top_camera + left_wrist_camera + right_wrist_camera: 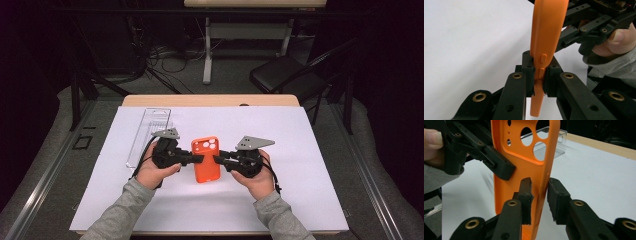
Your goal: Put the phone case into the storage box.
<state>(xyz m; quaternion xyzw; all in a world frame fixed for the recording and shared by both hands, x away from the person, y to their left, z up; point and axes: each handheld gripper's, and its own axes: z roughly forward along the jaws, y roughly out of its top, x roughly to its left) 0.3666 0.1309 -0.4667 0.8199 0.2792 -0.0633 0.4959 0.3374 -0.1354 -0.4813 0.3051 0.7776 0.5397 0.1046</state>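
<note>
An orange phone case (206,160) is held above the white sheet (300,200) that covers the table (210,100), between the two hands. The left claw (200,159) is clamped shut on one long edge of the case; in the left gripper view the pads (528,65) are seen pressed on either side of the rim, right at the moulded side buttons. The right claw (218,159) is set over the opposite long edge, and in the right gripper view the edge stands between its pads (556,195), one inside the shell and one outside, with a narrow gap visible on the outer side, so the edge is bracketed but not yet squeezed.

The main risk is judged to lie in the thin, flexible rim: if the right claw is closed off-centre, the wall could be bent or slid out sideways, and the case twisted against the left grip. Should the left hold then be eased too soon, the case could be dropped onto the sheet. A pull by both hands in opposite directions could also warp the shell. The clear plastic box (150,135) lying well to the left is not thought to be in the way
</note>
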